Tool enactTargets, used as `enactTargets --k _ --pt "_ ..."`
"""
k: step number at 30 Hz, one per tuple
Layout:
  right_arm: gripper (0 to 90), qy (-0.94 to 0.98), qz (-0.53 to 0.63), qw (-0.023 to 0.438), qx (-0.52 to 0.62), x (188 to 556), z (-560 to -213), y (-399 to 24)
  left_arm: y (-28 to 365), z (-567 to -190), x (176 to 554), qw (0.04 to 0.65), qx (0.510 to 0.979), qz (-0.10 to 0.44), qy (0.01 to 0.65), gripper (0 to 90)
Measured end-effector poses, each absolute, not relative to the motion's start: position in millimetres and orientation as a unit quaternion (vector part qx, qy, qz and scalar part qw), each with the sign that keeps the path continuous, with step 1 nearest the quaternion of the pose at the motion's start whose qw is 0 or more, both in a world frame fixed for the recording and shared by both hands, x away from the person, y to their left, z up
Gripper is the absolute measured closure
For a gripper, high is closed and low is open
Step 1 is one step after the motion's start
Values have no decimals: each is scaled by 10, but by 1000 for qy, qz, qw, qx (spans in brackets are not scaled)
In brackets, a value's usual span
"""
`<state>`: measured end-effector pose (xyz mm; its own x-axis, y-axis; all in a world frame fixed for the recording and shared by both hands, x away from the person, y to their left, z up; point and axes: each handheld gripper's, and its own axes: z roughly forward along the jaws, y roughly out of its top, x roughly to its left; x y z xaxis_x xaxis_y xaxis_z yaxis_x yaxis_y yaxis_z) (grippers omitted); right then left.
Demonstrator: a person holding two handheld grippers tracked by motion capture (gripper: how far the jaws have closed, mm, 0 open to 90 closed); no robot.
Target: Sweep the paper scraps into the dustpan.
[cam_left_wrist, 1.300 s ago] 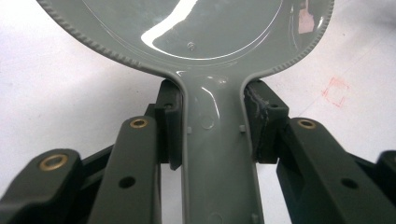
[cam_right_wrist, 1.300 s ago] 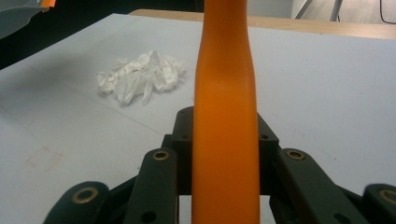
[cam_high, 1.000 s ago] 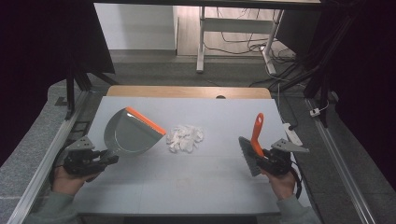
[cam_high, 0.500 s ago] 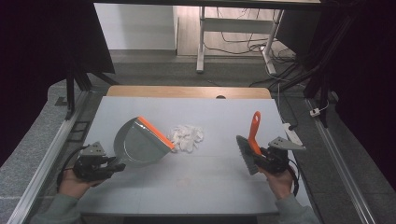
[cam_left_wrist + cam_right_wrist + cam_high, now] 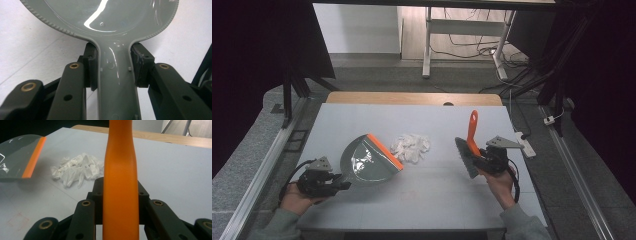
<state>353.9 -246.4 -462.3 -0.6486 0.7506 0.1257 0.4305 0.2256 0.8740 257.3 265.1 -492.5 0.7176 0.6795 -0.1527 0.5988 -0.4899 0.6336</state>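
We have the grey dustpan [image 5: 368,162] in the left gripper [image 5: 332,181], whose jaws pinch the narrow neck of its handle from both sides, as the left gripper view shows. The pan lies on the left half of the counter [image 5: 432,200], its orange lip [image 5: 384,151] turned toward the pile of crumpled white paper scraps [image 5: 411,147] just to its right, near but apparently not touching. The right gripper [image 5: 479,159] has its jaws clamped on the orange handle of the brush [image 5: 468,145], which stands upright with the grey bristles hanging at the near end, right of the pile and apart from it.

We judge both tools to be light, stiff moulded plastic. The dustpan's glossy handle looks slick, so the grip at the neck, where the shoulders of the pan flare out just beyond the pads, should stop it sliding forward; held so far back, though, the broad pan may swing or tip under a sideways push. The brush handle is smooth and tapers, so a firm pinch low on it seems best. The scraps look feather-light and soft; they will likely scatter or ride over the lip if we sweep fast, so the orange edge should sit flat on the counter.
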Motion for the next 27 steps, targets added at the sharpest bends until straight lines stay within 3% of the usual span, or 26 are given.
enactTargets --k 27 --pt "702 777 475 148 386 3984 -4679 -1935 2593 -5010 2621 331 866 50 370 617"
